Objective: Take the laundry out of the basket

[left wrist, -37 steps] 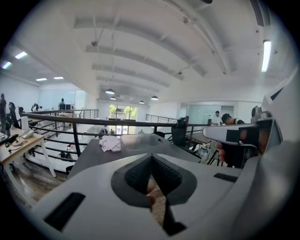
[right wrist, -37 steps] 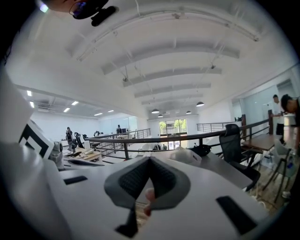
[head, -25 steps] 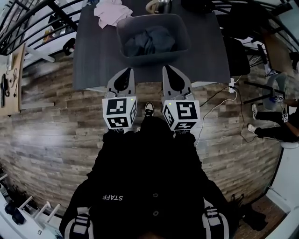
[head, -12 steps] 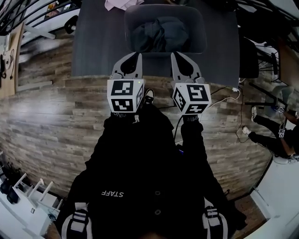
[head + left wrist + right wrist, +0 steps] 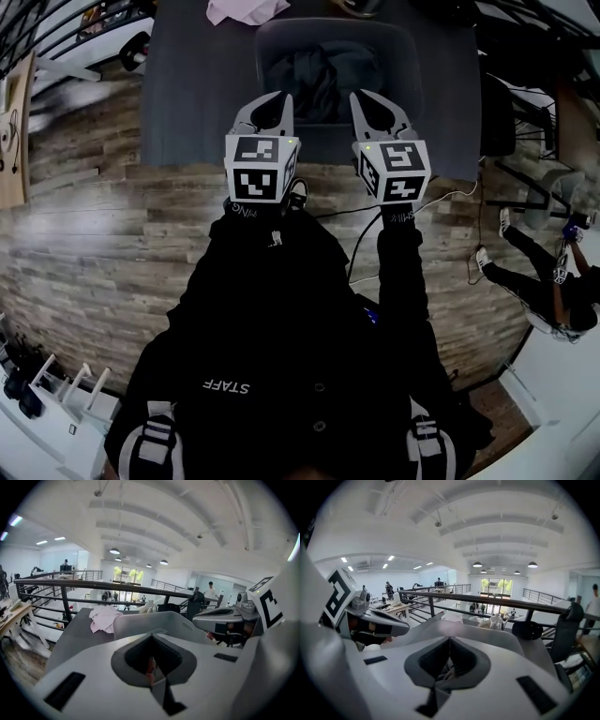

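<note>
Laundry (image 5: 323, 70), a dark crumpled heap, lies inside the grey basket (image 5: 270, 42) on the dark table (image 5: 187, 94), just beyond the tips of both grippers and between them. The left gripper (image 5: 279, 97) and right gripper (image 5: 362, 96) hover side by side over the basket's near wall, each with its jaws closed together and nothing between them. A pink cloth (image 5: 246, 9) lies on the table to the far left of the basket, apart from it. From both gripper views the basket's wall hides the laundry. The basket's far rim and a metal vessel (image 5: 496, 620) behind it are cut off in the head view.
</note>
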